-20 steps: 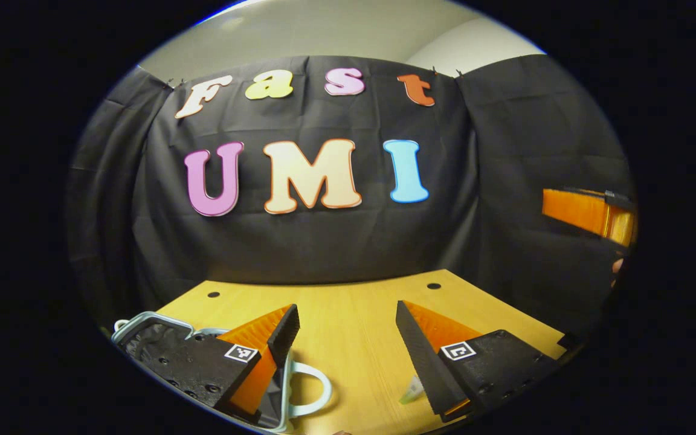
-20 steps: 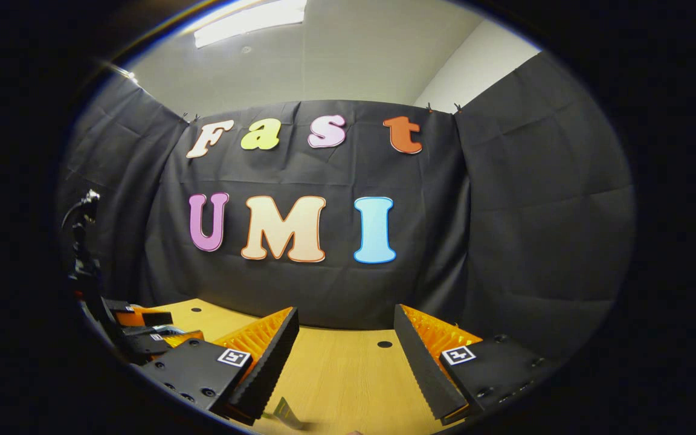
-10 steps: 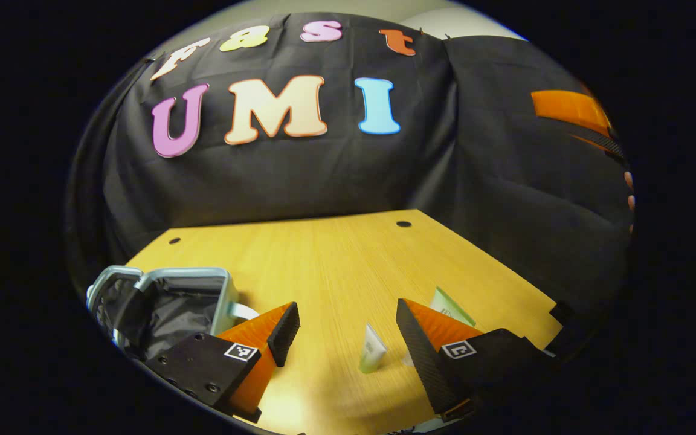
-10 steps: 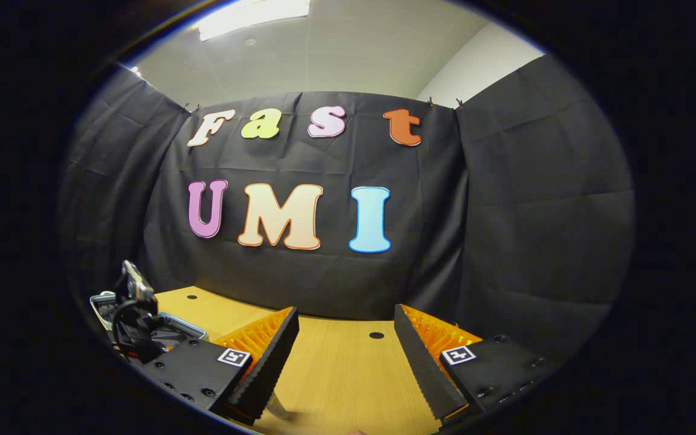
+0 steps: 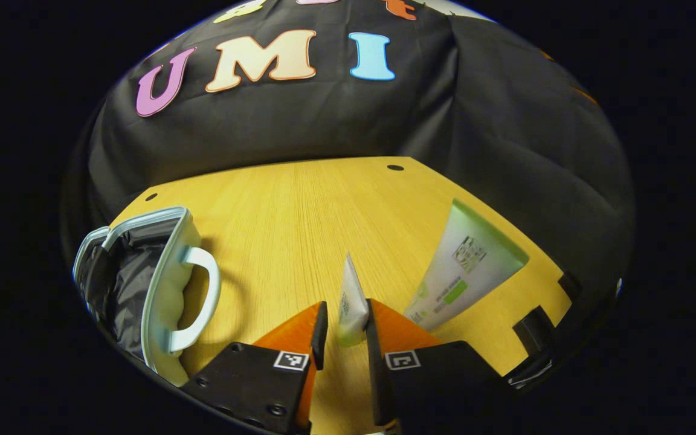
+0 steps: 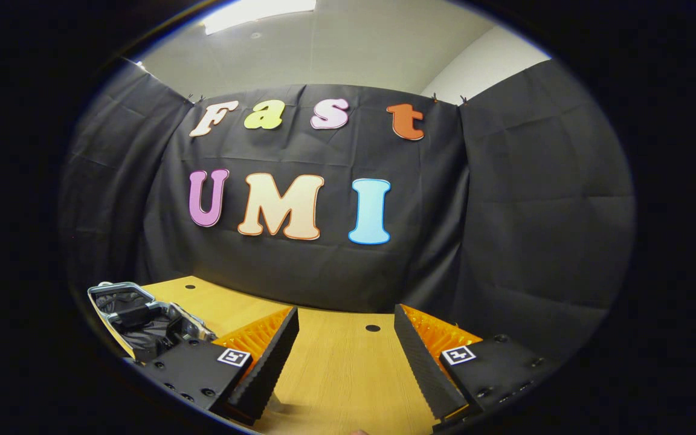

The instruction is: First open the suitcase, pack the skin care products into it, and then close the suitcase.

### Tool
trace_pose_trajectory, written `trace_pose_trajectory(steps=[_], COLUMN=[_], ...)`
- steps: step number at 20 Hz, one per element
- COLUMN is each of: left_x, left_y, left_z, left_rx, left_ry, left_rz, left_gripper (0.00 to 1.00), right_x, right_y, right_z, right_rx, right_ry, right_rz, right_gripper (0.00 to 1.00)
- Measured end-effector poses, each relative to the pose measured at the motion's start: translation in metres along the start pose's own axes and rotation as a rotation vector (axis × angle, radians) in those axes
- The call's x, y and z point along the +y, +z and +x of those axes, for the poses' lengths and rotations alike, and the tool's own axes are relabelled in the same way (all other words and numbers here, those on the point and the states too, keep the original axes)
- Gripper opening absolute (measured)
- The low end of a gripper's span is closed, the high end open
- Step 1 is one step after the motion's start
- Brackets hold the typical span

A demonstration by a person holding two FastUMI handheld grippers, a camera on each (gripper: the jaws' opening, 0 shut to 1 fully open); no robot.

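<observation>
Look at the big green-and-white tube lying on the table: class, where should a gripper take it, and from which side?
The large tube lies flat, its wide crimped end toward the wall. Probably grip mid-body across its width, coming from above: the faces there are broad and the table around it is bare. The left gripper already pinches the small tube.

The yellow wood-grain bench (image 5: 299, 211) carries an open pale-blue suitcase with a dark lining and a white handle (image 5: 161, 284) at its left side, a small white tube standing upright (image 5: 352, 299) near the middle, and a larger white-and-green tube lying flat (image 5: 463, 266) just to the right.
</observation>
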State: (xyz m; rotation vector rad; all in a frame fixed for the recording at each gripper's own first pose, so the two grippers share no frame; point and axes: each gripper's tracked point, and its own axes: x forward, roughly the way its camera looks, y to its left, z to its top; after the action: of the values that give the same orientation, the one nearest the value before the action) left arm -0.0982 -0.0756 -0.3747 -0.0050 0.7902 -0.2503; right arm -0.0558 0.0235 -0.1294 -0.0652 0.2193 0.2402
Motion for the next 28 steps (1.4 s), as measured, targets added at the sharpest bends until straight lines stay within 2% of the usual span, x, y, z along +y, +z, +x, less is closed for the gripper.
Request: trace_pose_trajectory(steps=[1, 2, 5, 10, 16, 21, 26, 27, 28], left_x=[0.000, 0.000, 0.005, 0.028, 0.059, 0.084, 0.100, 0.102, 0.104], left_y=[0.000, 0.001, 0.015, 0.058, 0.096, 0.112, 0.109, 0.108, 0.107], left_z=[0.000, 0.001, -0.009, -0.048, -0.099, -0.134, -0.153, -0.156, -0.158], left_rx=[0.004, 0.007, 0.006, -0.058, -0.123, -0.146, -0.140, -0.140, -0.139], left_ry=[0.000, -0.014, -0.024, -0.008, 0.046, 0.108, 0.158, 0.165, 0.172], left_rz=[-0.006, -0.012, -0.027, 0.013, -0.016, -0.024, -0.042, -0.051, -0.061], left_gripper=[0.29, 0.17, 0.11, 0.11, 0.11, 0.11, 0.11, 0.11, 0.11], right_x=[0.003, 0.008, 0.024, 0.068, 0.107, 0.117, 0.120, 0.119, 0.119], right_y=[-0.004, -0.010, -0.040, -0.088, -0.142, -0.205, -0.260, -0.270, -0.279], right_z=[0.000, 0.001, 0.004, 0.009, 0.017, 0.019, 0.017, 0.016, 0.014], right_rx=[0.011, 0.026, 0.096, 0.184, 0.243, 0.350, 0.456, 0.475, 0.493], right_ry=[0.005, 0.013, 0.041, 0.126, 0.196, 0.210, 0.228, 0.228, 0.234], right_rz=[-0.001, -0.001, 0.013, 0.049, 0.029, 0.019, 0.016, 0.007, 0.002], right_gripper=[1.00, 0.99, 0.99, 0.99, 0.99, 0.99, 0.99, 0.98, 0.93])
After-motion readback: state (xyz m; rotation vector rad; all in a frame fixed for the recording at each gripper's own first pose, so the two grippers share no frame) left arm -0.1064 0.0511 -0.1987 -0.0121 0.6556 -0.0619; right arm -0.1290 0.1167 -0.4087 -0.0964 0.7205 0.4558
